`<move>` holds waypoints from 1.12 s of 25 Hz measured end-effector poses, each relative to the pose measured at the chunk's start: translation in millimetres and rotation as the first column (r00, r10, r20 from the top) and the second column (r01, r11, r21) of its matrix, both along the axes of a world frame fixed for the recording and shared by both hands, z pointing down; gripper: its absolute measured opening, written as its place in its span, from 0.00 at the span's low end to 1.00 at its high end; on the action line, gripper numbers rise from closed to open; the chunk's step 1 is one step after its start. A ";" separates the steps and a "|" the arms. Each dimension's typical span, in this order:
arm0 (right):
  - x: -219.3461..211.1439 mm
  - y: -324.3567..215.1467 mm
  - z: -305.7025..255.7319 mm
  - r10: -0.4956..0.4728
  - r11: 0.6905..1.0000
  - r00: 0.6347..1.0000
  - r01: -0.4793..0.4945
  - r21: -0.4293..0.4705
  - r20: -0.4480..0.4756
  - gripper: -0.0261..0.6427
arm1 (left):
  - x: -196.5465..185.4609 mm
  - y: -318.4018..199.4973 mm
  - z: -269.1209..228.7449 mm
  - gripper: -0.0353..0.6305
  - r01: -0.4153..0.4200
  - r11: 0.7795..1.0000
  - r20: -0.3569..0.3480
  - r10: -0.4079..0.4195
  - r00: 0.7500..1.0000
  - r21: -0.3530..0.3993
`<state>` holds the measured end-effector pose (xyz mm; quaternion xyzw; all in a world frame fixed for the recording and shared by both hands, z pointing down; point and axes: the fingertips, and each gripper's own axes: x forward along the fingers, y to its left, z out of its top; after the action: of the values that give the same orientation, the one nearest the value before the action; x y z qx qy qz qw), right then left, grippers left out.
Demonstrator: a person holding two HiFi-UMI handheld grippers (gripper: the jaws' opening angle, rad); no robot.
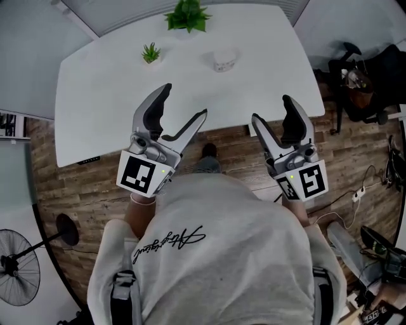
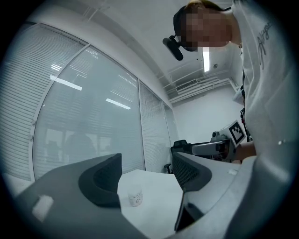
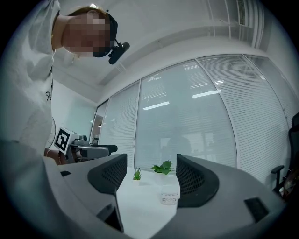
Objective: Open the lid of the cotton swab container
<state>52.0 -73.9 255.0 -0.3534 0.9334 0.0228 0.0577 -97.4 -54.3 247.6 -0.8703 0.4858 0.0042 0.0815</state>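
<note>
A small clear cotton swab container [image 1: 223,61] with a white label stands on the far part of the white table [image 1: 114,114]. It shows small and distant between the jaws in the left gripper view [image 2: 135,196] and the right gripper view [image 3: 169,195]. My left gripper [image 1: 184,109] hangs open over the table's near edge, nothing between its fingers. My right gripper [image 1: 274,113] is open too, empty, at the near right edge. Both stand well short of the container.
Two small potted plants stand at the table's far side, a larger one [image 1: 188,15] and a smaller one [image 1: 151,53]. A black office chair [image 1: 361,82] is at the right, a fan [image 1: 19,266] on the wooden floor at the left. Cables lie at the lower right.
</note>
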 end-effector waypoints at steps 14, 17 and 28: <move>-31.6 -81.5 -14.9 0.040 0.999 0.999 -0.040 0.020 -0.001 0.50 | -30.2 -87.8 -14.7 0.54 -0.048 0.998 -0.017 0.048 0.999 0.026; -35.4 -93.1 -14.0 0.054 0.998 0.999 -0.054 0.020 0.000 0.50 | -35.4 -100.0 -12.2 0.54 -0.067 0.997 -0.004 0.067 0.998 0.032; -47.1 -118.4 -6.2 0.078 0.997 0.997 -0.078 0.008 -0.003 0.50 | -43.2 -127.6 0.0 0.54 -0.104 0.995 -0.027 0.104 0.994 0.006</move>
<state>4.9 -192.4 248.8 -0.3892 0.9189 0.0292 0.0565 -140.5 -181.9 247.6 -0.8940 0.4410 0.0212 0.0768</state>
